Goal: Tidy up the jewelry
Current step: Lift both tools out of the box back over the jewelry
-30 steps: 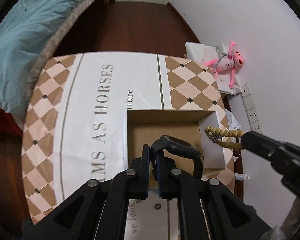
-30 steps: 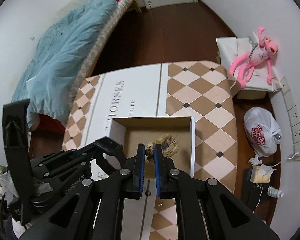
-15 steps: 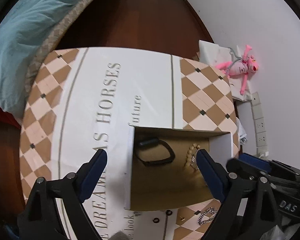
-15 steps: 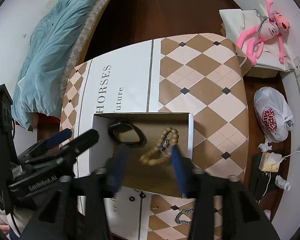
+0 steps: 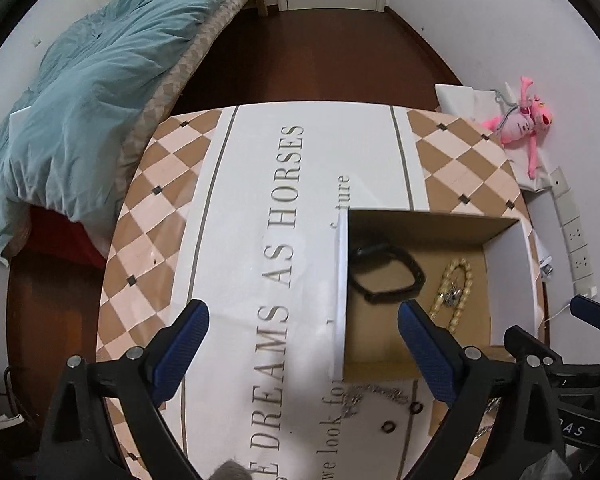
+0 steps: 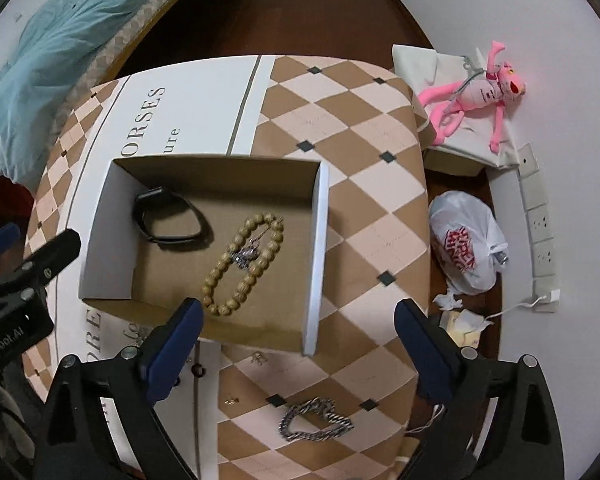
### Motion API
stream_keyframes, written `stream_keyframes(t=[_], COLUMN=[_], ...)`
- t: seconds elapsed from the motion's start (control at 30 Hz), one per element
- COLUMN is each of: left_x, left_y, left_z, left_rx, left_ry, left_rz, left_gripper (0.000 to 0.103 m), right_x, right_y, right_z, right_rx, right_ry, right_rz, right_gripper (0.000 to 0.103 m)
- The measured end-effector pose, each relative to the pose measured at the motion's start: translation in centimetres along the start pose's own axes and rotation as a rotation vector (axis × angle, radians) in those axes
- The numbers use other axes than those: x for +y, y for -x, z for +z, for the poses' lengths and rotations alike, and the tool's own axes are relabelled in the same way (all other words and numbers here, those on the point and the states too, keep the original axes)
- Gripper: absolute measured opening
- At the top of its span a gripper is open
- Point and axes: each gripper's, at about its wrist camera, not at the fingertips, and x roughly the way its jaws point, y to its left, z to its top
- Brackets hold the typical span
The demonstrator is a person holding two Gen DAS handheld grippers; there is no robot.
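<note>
An open cardboard box (image 6: pixel 316 240) (image 5: pixel 342 280) stands on the patterned table. Inside lie a black wristband (image 6: pixel 168 220) (image 5: pixel 386 274) and a wooden bead bracelet (image 6: pixel 242 264) (image 5: pixel 454 292) with a small silver charm. A silver chain bracelet (image 6: pixel 314 426) lies on the table in front of the box, also in the left wrist view (image 5: pixel 370 394). Small rings (image 5: pixel 388 426) and tiny earrings (image 6: pixel 256 357) lie near the box's front. My left gripper (image 5: pixel 302 334) is open and empty, left of the box. My right gripper (image 6: pixel 298 330) is open and empty above the box's front edge.
A bed with a blue quilt (image 5: pixel 80 92) stands left of the table. A pink plush toy (image 6: pixel 476 92) lies on a white bag by the right wall. A white plastic bag (image 6: pixel 466 248) and wall sockets (image 6: pixel 540 224) are on the right, below the table edge.
Both grippers opened and let go: the wristband and the bead bracelet now lie in the box. Both grippers have drawn back and up from it.
</note>
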Motion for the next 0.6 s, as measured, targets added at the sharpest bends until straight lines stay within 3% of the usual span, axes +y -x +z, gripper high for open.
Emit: stream_keyframes(t=[0.2, 0.6], left_x=[0.0, 0.0], left_y=[2.2, 9.8], left_z=[-1.3, -3.8], left_rx=[-0.042, -0.186], left_ry=[-0.003, 0.006], left_rz=[-0.006, -0.047], left_gripper=[0.097, 0.097], right_x=[0.2, 0.3], right_y=[1.5, 10.2], right_z=[-1.5, -5.1], right_rx=[-0.039, -0.205], right_ry=[-0.033, -0.060], right_rz=[-0.010, -0.039], right_gripper=[0.098, 0.098])
